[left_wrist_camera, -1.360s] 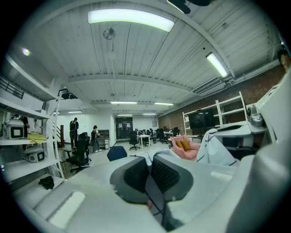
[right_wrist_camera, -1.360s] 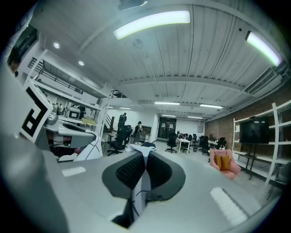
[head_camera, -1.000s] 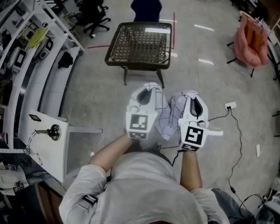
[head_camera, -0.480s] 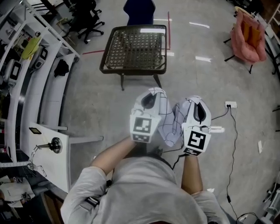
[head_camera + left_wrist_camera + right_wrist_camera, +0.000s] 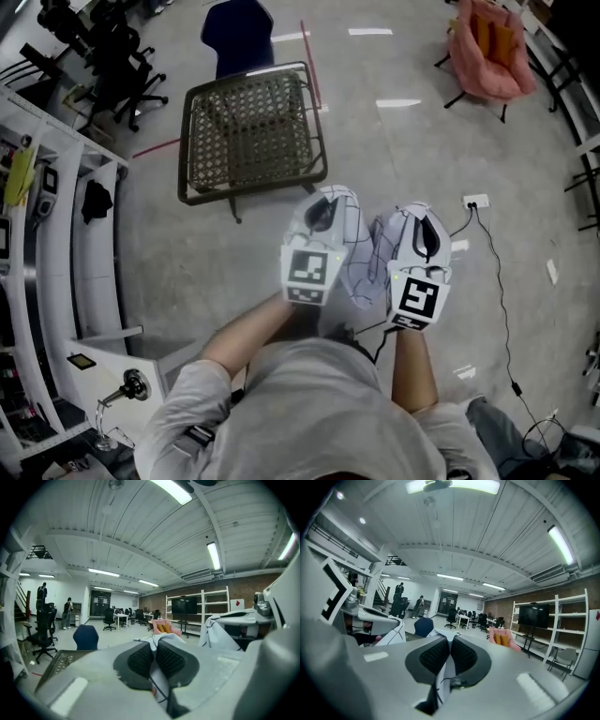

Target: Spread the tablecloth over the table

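Observation:
A white tablecloth with thin dark lines (image 5: 359, 262) hangs bunched between my two grippers at chest height. My left gripper (image 5: 322, 214) is shut on one part of the tablecloth (image 5: 154, 641), which is pinched between its black pads. My right gripper (image 5: 427, 236) is shut on another part of the tablecloth (image 5: 443, 665). The square wicker table (image 5: 251, 131) with a dark frame stands on the floor ahead and to the left, apart from both grippers. Both grippers point nearly level.
White shelving (image 5: 56, 234) runs along the left. A dark blue chair (image 5: 236, 33) stands behind the table, black office chairs (image 5: 103, 47) farther left. A pink seat (image 5: 487, 47) is at the far right. A power strip (image 5: 473, 201) and cable lie on the floor.
The view has swung, so the table now lies further left and tilted in the head view. Both grippers stay shut on the cloth, side by side.

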